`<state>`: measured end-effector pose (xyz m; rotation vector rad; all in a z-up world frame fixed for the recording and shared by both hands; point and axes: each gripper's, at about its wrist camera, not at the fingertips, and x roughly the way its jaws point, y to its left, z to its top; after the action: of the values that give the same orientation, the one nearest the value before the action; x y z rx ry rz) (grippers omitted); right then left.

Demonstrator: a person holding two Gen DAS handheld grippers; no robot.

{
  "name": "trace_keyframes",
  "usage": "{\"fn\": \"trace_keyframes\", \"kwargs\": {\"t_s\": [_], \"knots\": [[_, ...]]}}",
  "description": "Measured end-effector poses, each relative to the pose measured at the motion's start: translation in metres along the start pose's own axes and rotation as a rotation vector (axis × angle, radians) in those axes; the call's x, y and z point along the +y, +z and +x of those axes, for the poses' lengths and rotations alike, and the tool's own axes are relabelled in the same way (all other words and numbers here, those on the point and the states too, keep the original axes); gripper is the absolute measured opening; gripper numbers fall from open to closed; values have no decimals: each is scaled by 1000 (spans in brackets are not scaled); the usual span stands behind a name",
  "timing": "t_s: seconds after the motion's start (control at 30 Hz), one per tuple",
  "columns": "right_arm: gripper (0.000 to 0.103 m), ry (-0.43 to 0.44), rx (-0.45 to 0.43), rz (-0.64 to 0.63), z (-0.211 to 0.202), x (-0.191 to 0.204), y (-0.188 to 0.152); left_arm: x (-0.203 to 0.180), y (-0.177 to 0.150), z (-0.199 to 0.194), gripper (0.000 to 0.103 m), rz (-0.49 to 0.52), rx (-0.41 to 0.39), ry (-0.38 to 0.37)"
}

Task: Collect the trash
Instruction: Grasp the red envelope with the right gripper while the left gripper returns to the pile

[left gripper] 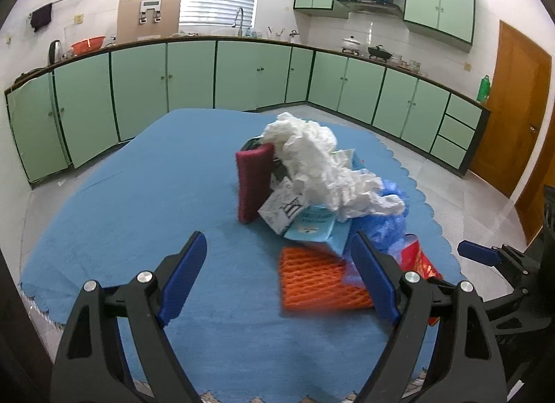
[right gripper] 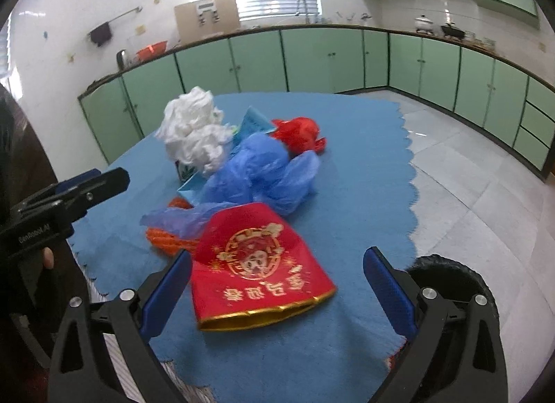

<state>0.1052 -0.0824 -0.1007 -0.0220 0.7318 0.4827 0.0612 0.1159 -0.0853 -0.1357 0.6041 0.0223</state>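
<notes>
Right wrist view | right tool (right gripper: 277,288) spread, empty, over red packet (right gripper: 256,264) on counter (right gripper: 364,160) | left tool (left gripper: 277,281) spread near orange net (left gripper: 319,281) | risk: loose blue bag (right gripper: 263,174) snags, dragging pile off.

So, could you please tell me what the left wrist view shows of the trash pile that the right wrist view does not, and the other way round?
Only the left wrist view shows the dark red sponge standing at the pile's left and the white printed carton beside it.

Only the right wrist view shows the crumpled red plastic bag at the far side, and a dark round object by the table's near edge.

Both show the white crumpled plastic, blue plastic bag, orange foam net, red and gold bag and blue tablecloth. Both grippers are open and empty.
</notes>
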Motion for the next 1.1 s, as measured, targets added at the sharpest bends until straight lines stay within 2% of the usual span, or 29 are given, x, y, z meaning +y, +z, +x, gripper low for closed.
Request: {"fn": "trace_keyframes", "kwargs": {"t_s": [0.3,0.63,0.9,1.1], "knots": [[97,8,48,-18,23,6,1,17,-5,11,82,-30,27,18],[95,32,104,-14,37,1,-3,18,-5,16,82,-33,44,10],[91,36,76,22,22,-10,-5,13,-5,18,82,-27,51,-2],[90,3,26,49,0,-22,7,1,0,16,82,-12,37,-25]]}}
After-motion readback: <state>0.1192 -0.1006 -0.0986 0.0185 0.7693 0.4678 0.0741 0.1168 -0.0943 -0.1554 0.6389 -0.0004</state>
